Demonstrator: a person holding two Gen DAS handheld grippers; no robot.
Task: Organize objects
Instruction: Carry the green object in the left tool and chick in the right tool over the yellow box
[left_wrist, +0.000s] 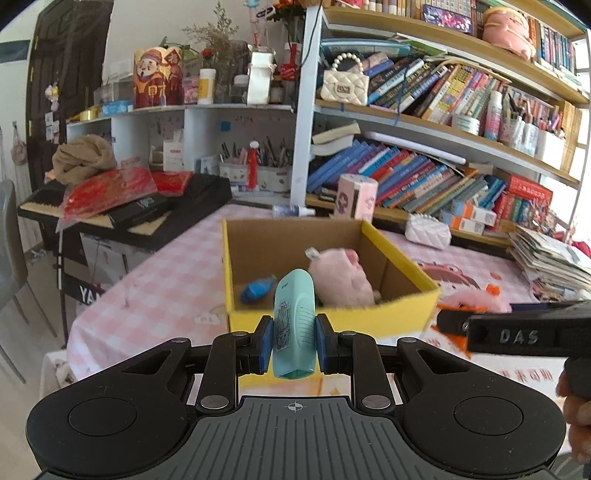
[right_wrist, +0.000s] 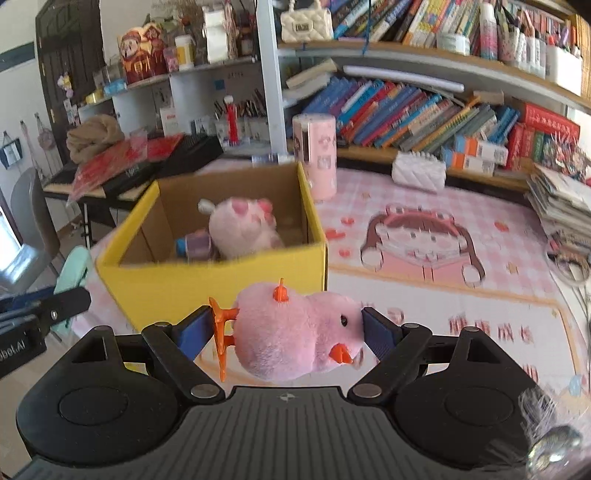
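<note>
Left gripper (left_wrist: 294, 339) clamped on a mint-green case (left_wrist: 295, 325); right gripper (right_wrist: 291, 328) clamped on a pink plush chick (right_wrist: 299, 332).

In the left wrist view, the mint-green case is held upright between the blue pads (left_wrist: 266, 341) at lower centre of the frame, in front of the near wall of the yellow cardboard box (left_wrist: 402, 266). Inside the box, a blue item (left_wrist: 256, 290) is seen at the left and a pink plush toy (left_wrist: 341, 278) at the right. In the right wrist view, the box (right_wrist: 207, 284) is seen at centre left on the pink checked tablecloth (right_wrist: 424, 302). The plush chick is gripped lying sideways at lower centre, with orange feet (right_wrist: 221, 332) against the left pad and the head against the right pad. It is held in front of the box, outside it. A pink cylindrical container (right_wrist: 316, 155) stands just behind the box.
</note>
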